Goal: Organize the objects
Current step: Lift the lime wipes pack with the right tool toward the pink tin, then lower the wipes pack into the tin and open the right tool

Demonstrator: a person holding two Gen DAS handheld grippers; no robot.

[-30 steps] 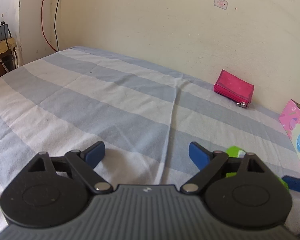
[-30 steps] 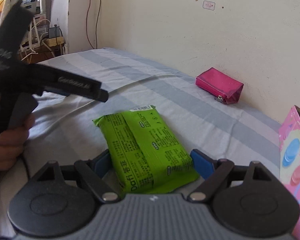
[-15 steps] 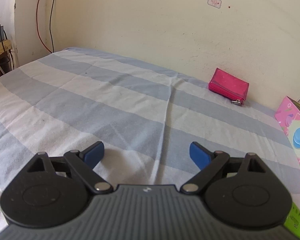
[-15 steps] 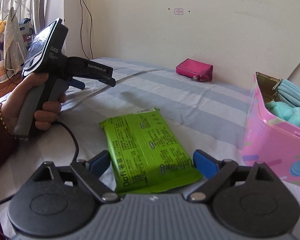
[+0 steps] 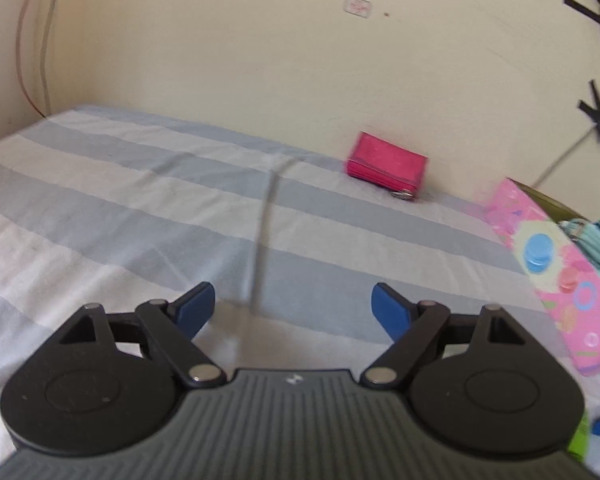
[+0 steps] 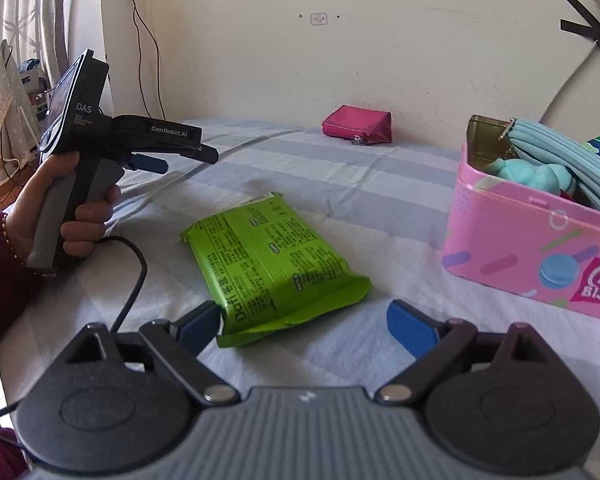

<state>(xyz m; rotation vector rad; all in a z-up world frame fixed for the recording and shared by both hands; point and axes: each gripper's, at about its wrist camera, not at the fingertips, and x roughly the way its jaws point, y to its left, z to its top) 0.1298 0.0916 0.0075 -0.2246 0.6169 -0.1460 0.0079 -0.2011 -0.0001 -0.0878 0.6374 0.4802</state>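
Green packet [image 6: 272, 264] lies on the striped bed [image 6: 380, 184] before the spread, empty right tool [image 6: 304, 322]; left tool [image 5: 293, 303], jaws just narrowing, grips nothing.

1. A cream wall [image 6: 380, 60] rises behind the bed [image 5: 120, 208], marked with small spots.
2. The bed wears a sheet [image 6: 340, 168] in pale blue and white stripes.
3. Cables [image 6: 144, 40] hang down the wall at the far left corner.
4. Daylight comes through a curtain [image 6: 32, 12] at the left.
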